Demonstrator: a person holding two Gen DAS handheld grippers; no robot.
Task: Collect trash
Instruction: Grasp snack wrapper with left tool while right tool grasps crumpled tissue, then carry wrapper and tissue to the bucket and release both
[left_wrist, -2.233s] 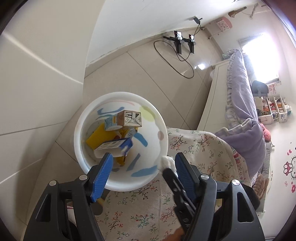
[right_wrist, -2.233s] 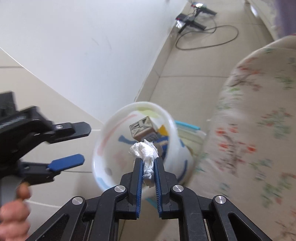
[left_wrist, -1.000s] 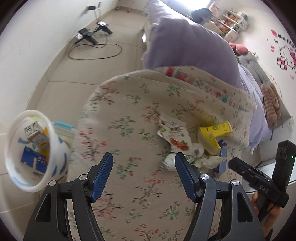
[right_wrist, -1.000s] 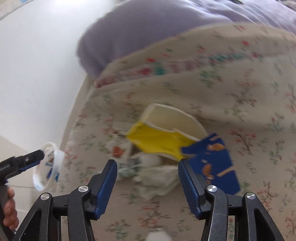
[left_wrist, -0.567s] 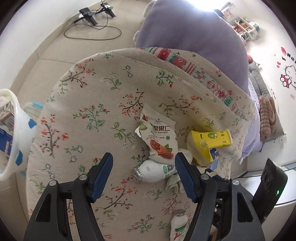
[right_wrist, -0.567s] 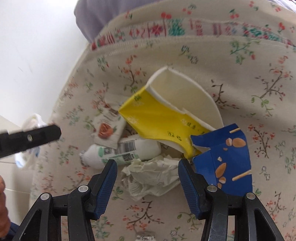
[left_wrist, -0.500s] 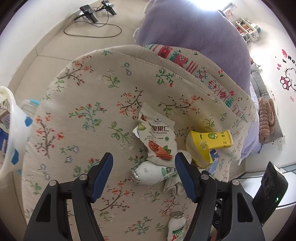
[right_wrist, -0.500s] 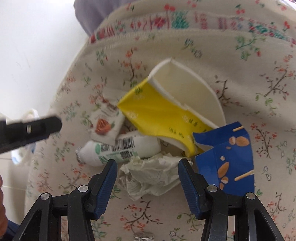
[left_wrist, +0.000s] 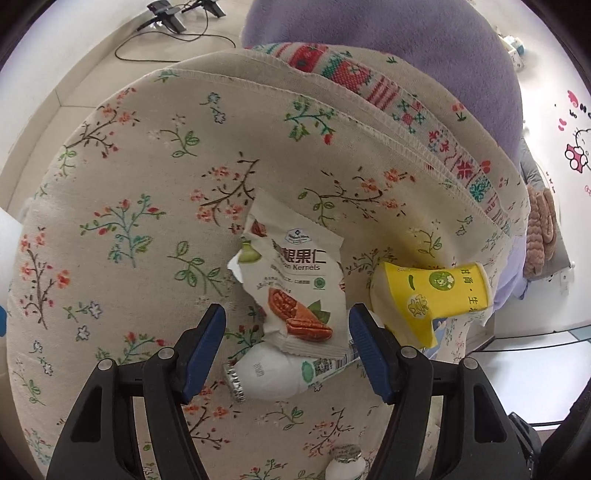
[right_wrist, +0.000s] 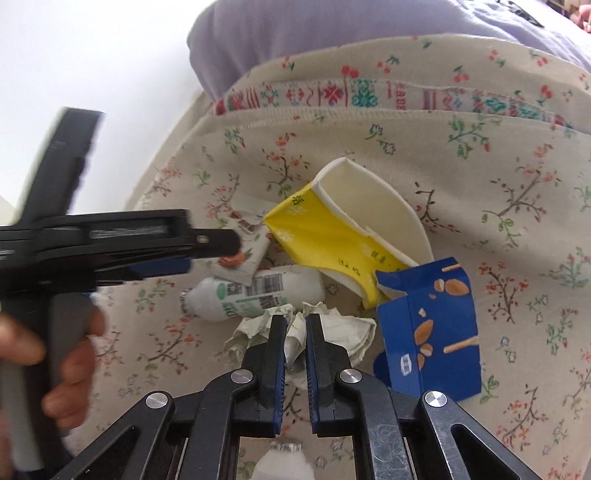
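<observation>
Trash lies in a heap on a floral cloth (left_wrist: 147, 184). My right gripper (right_wrist: 295, 321) is shut on a crumpled white paper wad (right_wrist: 343, 332). Beside the wad lie a white drink bottle (right_wrist: 255, 291), a torn yellow paper cup (right_wrist: 332, 236) and a flattened blue snack box (right_wrist: 428, 325). My left gripper (left_wrist: 286, 321) is open, its jaws on either side of a white nut-kernel snack wrapper (left_wrist: 295, 280) that rests on the white bottle (left_wrist: 273, 373). The yellow cup (left_wrist: 428, 291) lies to its right. In the right wrist view the left gripper (right_wrist: 207, 243) reaches in from the left.
A second small white bottle (left_wrist: 343, 467) lies near the front edge of the cloth; it also shows in the right wrist view (right_wrist: 280, 461). A purple blanket (left_wrist: 388, 40) is heaped behind. Tiled floor with a black cable (left_wrist: 173, 33) lies far left.
My right gripper has closed on the paper wad. My left gripper swung from the bin to the cloth and moved closer over the snack wrapper. The bin has left view.
</observation>
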